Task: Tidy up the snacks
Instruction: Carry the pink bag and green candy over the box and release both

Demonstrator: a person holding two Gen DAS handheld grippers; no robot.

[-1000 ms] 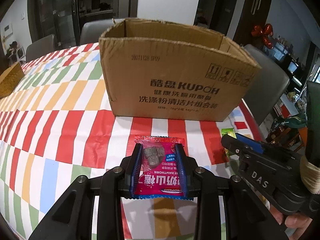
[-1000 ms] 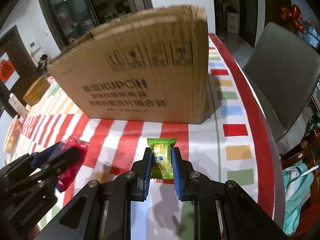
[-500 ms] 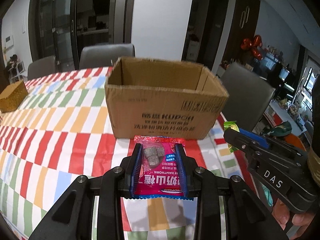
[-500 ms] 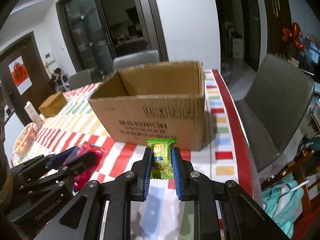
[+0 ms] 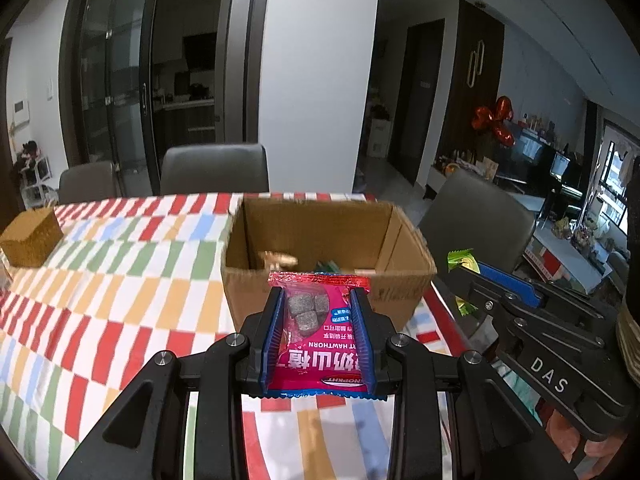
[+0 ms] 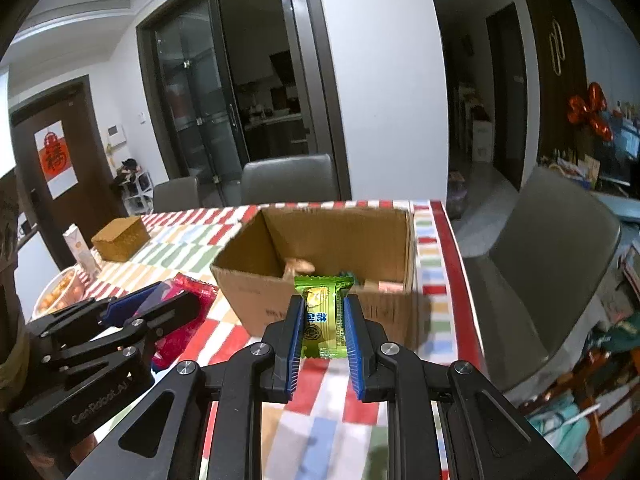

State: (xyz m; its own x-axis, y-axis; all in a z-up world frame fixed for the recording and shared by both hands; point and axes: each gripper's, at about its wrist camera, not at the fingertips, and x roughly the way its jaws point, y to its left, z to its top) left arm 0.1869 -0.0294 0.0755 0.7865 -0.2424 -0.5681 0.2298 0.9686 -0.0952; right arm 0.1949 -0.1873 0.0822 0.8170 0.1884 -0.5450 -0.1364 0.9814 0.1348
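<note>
My left gripper (image 5: 318, 300) is shut on a pink hawthorn snack packet (image 5: 318, 344) with grey cubes showing through its clear window. My right gripper (image 6: 322, 308) is shut on a small green candy packet (image 6: 323, 320). Both hang above the striped tablecloth, just short of an open cardboard box (image 5: 328, 236) (image 6: 332, 232). A few snacks lie in the bottom of the box. In the right wrist view the left gripper (image 6: 160, 300) with its pink packet (image 6: 192, 292) is at the left. In the left wrist view the right gripper (image 5: 476, 276) with the green packet (image 5: 460, 260) is at the right.
A woven brown box (image 5: 30, 236) (image 6: 120, 238) stands on the far left of the table, with a carton (image 6: 78, 248) and a bowl of round snacks (image 6: 56, 294) nearby. Grey chairs (image 5: 214, 168) (image 6: 552, 256) stand behind and to the right of the table.
Both grippers have risen with their packets held. The box, seen from its side before, now shows its open top and the snacks inside.
</note>
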